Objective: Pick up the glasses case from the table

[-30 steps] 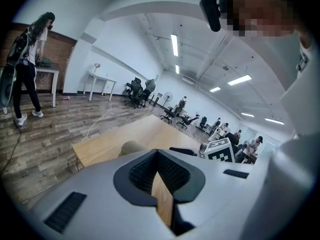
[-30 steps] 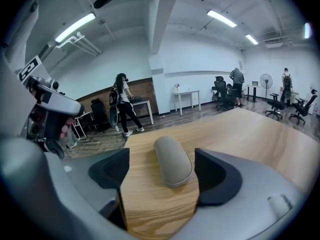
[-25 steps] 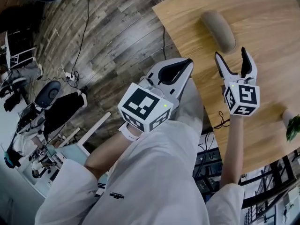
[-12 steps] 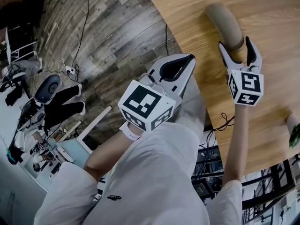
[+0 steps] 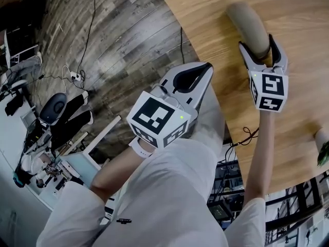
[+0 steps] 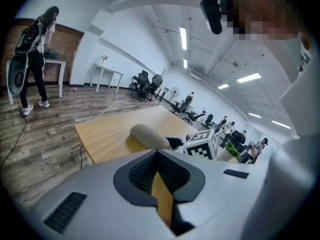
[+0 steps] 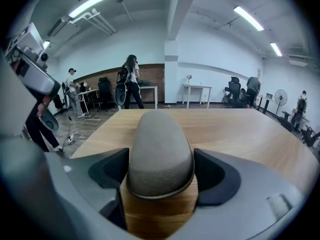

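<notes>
The grey-brown oblong glasses case (image 5: 249, 22) lies on the wooden table (image 5: 300, 91) near its left edge. My right gripper (image 5: 259, 48) is open, and its two fingers straddle the near end of the case. In the right gripper view the case (image 7: 160, 149) fills the gap between the dark pads of my right gripper (image 7: 161, 170), close to both. My left gripper (image 5: 205, 68) hangs off the table over the floor, shut on nothing. The left gripper view shows its own tips (image 6: 157, 156) together, and beyond them the case (image 6: 147, 135) and the right gripper's marker cube (image 6: 202, 145).
A green plant (image 5: 323, 148) stands at the table's right front edge. A thin cable (image 5: 247, 135) hangs off the front edge. Left of the table is wooden floor with cables and an office chair (image 5: 54, 104). People stand far off in the room (image 7: 131, 81).
My right gripper has moved forward along the table until its open fingers sit on either side of the case's near end. The left gripper has hardly moved.
</notes>
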{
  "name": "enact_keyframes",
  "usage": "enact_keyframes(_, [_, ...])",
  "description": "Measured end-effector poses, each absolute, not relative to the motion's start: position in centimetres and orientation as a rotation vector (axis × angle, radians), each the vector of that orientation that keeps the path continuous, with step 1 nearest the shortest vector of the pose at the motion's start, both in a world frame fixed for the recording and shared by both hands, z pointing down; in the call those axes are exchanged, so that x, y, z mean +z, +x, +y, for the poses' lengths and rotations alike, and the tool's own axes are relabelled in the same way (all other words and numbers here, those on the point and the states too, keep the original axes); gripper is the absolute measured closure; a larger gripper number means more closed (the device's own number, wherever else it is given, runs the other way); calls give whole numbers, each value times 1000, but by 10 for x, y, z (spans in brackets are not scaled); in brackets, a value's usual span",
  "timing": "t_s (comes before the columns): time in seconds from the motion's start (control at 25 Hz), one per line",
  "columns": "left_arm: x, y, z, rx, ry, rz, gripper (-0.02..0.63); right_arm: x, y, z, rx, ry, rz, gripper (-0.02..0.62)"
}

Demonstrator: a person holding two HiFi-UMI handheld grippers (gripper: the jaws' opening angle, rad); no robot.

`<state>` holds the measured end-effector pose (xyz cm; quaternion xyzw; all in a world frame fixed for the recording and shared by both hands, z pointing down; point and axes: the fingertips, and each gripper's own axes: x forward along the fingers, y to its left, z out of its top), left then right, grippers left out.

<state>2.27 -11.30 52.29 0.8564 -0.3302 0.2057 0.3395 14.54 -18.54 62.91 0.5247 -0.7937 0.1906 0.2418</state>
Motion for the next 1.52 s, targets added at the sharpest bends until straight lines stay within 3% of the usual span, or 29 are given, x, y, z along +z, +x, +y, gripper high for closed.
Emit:
enact_keyframes(0.84, [517, 35, -90, 524, 2243, -854, 606, 631, 167, -172, 523, 1504, -2168, 227])
enact_keyframes(1.52, [473, 32, -76, 486, 2284, -856, 606, 569, 171, -146, 513, 1555, -2201, 229])
